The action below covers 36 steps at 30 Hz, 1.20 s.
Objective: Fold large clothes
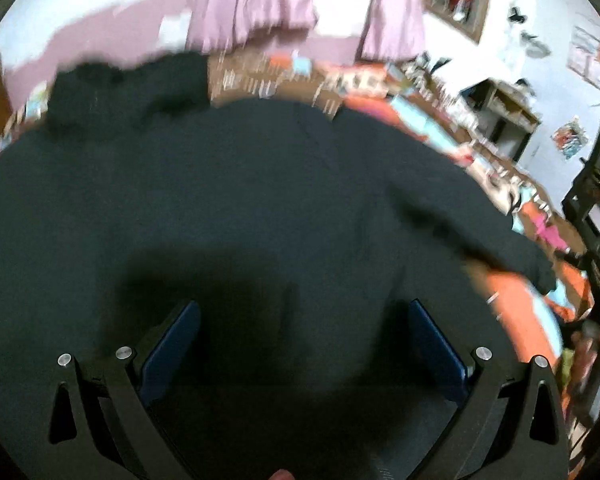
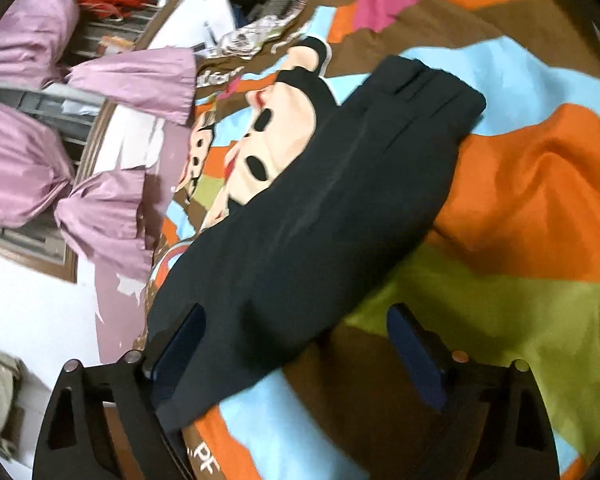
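A large dark garment point(image 1: 260, 200) lies spread on a colourful cartoon bedspread point(image 1: 516, 308) and fills most of the left wrist view. My left gripper point(image 1: 303, 308) hovers just over the cloth, open, with only flat fabric showing between its blue pads point(image 1: 172, 352). In the right wrist view a long folded part of the garment point(image 2: 320, 208) runs diagonally across the bedspread point(image 2: 520, 200). My right gripper point(image 2: 298, 312) stands open over its near end. The left pad point(image 2: 180, 348) is over the cloth and the right pad point(image 2: 416, 356) over bare bedspread.
Pink tied curtains point(image 2: 60, 184) hang at a barred window point(image 2: 96, 32) beyond the bed's far side. A white wall with posters point(image 1: 568, 140) and a cluttered shelf point(image 1: 504, 112) stand at the right. The bedspread bulges into an orange fold point(image 2: 540, 184).
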Available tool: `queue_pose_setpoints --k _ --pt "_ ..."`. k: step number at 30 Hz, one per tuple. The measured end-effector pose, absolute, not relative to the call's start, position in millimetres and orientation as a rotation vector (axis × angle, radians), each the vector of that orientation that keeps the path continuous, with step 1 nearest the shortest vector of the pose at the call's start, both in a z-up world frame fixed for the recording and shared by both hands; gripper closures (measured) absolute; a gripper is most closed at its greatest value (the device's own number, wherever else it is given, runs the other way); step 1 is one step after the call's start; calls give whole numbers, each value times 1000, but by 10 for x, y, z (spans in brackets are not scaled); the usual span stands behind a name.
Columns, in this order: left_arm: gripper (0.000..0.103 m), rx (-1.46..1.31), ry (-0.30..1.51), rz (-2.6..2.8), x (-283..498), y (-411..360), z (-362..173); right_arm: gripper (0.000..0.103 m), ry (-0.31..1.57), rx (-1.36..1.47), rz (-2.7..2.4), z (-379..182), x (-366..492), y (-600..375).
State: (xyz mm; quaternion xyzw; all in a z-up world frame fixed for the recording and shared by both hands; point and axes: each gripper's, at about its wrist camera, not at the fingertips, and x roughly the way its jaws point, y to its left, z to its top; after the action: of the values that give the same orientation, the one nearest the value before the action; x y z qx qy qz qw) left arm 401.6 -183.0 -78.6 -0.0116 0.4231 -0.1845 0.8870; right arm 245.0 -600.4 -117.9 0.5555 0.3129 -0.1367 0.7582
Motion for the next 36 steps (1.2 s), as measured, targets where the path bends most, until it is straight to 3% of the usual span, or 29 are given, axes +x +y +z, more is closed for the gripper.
queue_pose_setpoints --k 3,5,8,15,23,28,34,36 --pt "2 -100 858 -420 4047 -1697 -888 39 698 1250 -328 -1267 2497 -6078" --pt "2 -112 857 -428 4072 -1656 -898 69 703 1286 -324 -1318 2510 -6102" --pt "2 -125 850 -437 4090 -1595 -905 89 697 1265 -340 -1182 2557 -6089" --pt "2 -163 849 -453 4072 -1536 -854 94 605 858 -274 8 2840 -5651" --pt "2 -337 784 -458 4028 -629 -106 95 513 306 10 1063 3208 -4048" --pt "2 -391 711 -381 3934 125 179 95 560 15 244 1063 3286 -2802" --pt "2 -485 625 -371 3651 982 361 94 684 -220 411 507 3247 -1669" --pt "2 -495 628 -374 3588 1106 340 76 781 -223 476 254 3288 -1465"
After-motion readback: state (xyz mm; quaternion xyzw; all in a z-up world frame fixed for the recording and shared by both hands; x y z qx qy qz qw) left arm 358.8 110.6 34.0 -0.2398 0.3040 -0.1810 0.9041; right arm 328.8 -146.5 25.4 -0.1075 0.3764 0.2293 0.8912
